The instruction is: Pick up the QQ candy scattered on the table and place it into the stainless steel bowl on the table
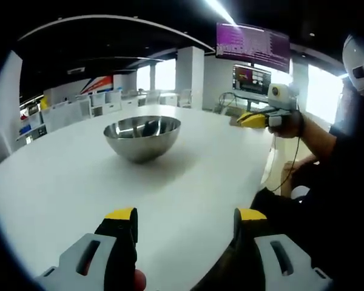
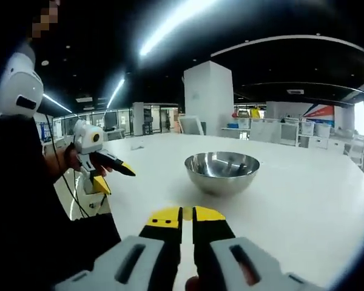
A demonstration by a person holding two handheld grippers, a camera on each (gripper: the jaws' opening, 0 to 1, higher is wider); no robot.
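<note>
Left gripper gapes before steel bowl.

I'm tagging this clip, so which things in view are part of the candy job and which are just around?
Job:
- round stainless steel bowl on the white table
- left gripper, open
- right gripper, shut

Just around:
- purple wall screen
- white office chairs

white pillar and white chairs behind; wall screen glowing purple.

Person in dark clothing; left gripper and right gripper are grey with black, yellow-tipped fingers.
</note>
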